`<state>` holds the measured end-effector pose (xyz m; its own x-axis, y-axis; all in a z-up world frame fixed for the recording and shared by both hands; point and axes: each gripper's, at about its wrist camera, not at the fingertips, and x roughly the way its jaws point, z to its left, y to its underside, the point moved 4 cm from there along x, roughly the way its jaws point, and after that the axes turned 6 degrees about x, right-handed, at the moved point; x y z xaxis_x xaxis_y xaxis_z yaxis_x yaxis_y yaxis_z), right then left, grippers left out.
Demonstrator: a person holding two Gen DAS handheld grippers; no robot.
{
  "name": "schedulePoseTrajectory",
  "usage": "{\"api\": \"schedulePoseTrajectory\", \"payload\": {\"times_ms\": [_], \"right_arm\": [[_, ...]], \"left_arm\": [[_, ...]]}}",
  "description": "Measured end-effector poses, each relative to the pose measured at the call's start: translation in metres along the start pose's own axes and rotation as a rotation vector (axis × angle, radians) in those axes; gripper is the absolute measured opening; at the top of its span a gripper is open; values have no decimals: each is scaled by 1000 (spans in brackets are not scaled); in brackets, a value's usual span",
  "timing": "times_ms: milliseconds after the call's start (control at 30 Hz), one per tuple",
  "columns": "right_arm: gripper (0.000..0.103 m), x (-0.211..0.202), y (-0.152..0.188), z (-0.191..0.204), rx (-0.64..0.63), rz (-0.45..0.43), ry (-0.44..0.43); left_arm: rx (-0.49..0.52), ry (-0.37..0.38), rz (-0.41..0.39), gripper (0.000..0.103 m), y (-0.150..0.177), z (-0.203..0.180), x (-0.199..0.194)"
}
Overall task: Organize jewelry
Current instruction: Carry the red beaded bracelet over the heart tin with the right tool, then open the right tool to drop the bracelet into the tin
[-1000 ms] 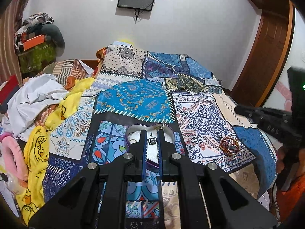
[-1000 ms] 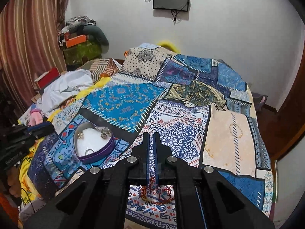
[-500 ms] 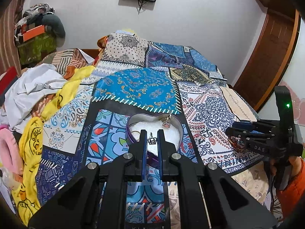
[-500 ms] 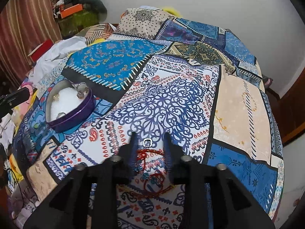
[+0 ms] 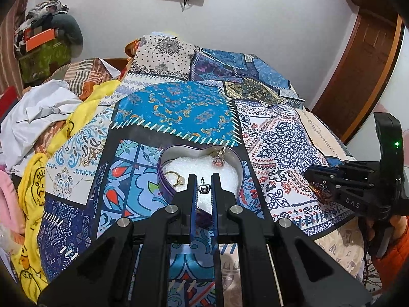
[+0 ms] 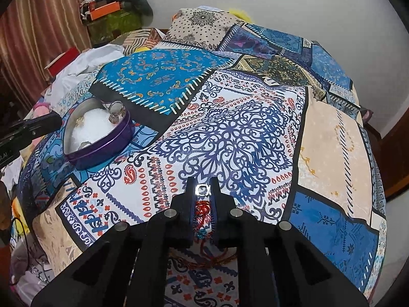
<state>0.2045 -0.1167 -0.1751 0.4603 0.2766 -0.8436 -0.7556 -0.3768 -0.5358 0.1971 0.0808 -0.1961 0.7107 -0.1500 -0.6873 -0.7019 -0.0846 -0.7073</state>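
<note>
Since half a second ago our right gripper (image 6: 202,180) has narrowed onto the red bracelet (image 6: 202,208) on the bed (image 6: 329,133), apparently pinching it, ready for lifting. One heart-shaped tin (image 5: 237,161) holds three pieces; our left gripper (image 5: 203,177), slightly parted, pinches nothing above it.

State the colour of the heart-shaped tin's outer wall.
Purple. The tin shows its outer wall best in the right wrist view.
</note>
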Motion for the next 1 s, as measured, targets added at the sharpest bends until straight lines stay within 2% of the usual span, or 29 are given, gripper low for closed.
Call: {"api": "schedulePoseTrajectory", "payload": {"times_ms": [167,333,500,733,1000], "right_arm": [[9,-15,-6,6,13,-40,-3],[9,-40,-24,35,-1,-124,-67],[9,-45,-40,68,-16,-168,-151],[9,-15,-49,94,-11,-120,-221],[9,16,-49,96,23,-22,-261]], "left_arm": [[12,-7,-21,8,-6,1,-9],[27,-17,-38,8,-13,2,-16],[31,-10,-46,8,-21,5,-19],[29,16,-22,8,-19,9,-11],[36,35,41,8,-4,5,12]]}}
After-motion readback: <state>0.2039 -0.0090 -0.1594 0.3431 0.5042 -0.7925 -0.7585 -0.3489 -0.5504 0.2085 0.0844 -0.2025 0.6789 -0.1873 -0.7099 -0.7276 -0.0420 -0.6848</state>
